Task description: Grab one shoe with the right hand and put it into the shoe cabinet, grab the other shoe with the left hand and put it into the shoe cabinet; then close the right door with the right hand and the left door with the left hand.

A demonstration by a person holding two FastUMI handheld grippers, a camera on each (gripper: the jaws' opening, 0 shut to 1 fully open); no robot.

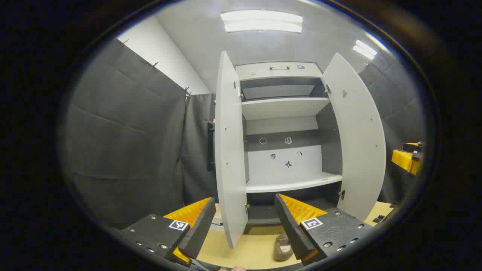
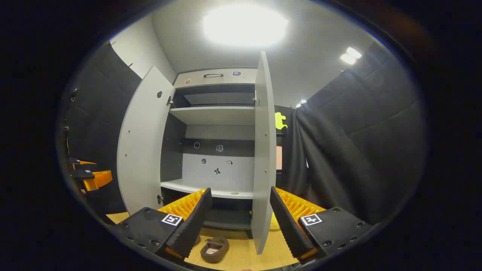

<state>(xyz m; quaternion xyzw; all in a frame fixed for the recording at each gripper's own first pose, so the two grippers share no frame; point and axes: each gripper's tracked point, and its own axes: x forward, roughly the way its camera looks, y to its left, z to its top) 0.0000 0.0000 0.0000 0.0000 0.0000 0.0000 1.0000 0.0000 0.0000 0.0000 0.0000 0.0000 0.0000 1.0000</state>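
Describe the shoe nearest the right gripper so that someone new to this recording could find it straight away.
Start at the tall pale shoe cabinet, which stands with both doors swung open. On the light wood floor in front of its base lies the shoe, a low brown slip-on with its opening facing up. It sits between the open fingers of the right gripper, left of the right door and its lower edge.

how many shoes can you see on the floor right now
1 shoe, a brown slip-on on the wooden floor in front of the open cabinet, below the right hand-held gripper. A second may be hidden.
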